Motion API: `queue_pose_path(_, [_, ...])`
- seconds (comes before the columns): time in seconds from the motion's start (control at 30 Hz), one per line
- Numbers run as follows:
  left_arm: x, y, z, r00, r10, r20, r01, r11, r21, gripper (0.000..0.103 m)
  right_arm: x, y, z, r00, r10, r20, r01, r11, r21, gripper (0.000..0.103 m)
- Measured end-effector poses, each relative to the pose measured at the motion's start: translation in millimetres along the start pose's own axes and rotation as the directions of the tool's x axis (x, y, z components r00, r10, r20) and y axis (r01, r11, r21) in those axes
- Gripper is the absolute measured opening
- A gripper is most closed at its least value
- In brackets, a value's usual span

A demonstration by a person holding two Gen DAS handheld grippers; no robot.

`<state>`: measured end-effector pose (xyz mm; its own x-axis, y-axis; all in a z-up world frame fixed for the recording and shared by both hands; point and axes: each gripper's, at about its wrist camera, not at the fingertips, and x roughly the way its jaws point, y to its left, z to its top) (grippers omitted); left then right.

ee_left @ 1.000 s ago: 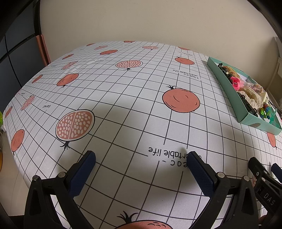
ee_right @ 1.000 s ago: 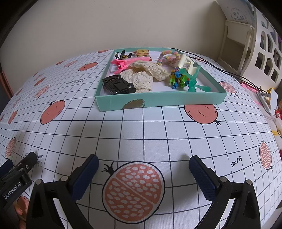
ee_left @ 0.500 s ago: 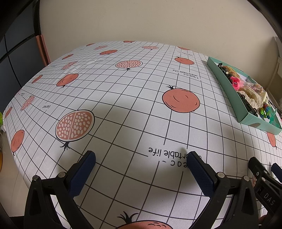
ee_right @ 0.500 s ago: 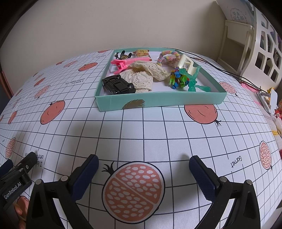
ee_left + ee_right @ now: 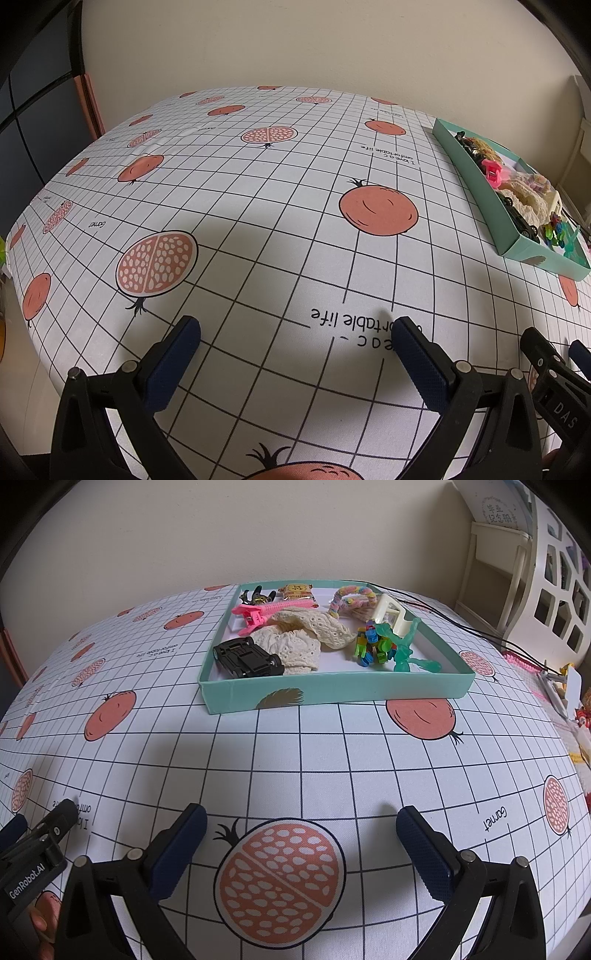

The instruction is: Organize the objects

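Holding small toys and lace, shallow teal tray (image 5: 332, 692), white interior

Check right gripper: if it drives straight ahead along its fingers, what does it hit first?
Probably the near wall of the teal box. The right gripper is open and empty over bare tablecloth, and nothing lies between. Height is unclear: if it rides above the wall, the lace fabric comes first.

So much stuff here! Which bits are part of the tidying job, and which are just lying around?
Part of the job:
teal tray
black toy car
pink hair clip
lace cloth
coloured block toy
both grippers, open: left gripper, right gripper

Just lying about:
white shelf
black cable
tablecloth
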<state>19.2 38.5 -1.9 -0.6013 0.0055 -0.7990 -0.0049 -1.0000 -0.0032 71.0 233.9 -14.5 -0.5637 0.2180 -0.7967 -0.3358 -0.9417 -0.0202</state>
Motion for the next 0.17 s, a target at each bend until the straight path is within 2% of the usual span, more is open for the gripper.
queue_pose_path(0.17, [0.1,-0.2,0.0,1.000,0.000,0.000,0.000,1.000,-0.001,0.103,0.1,-0.1,0.0,1.000,0.000,0.000,0.000,1.000,0.000,0.103])
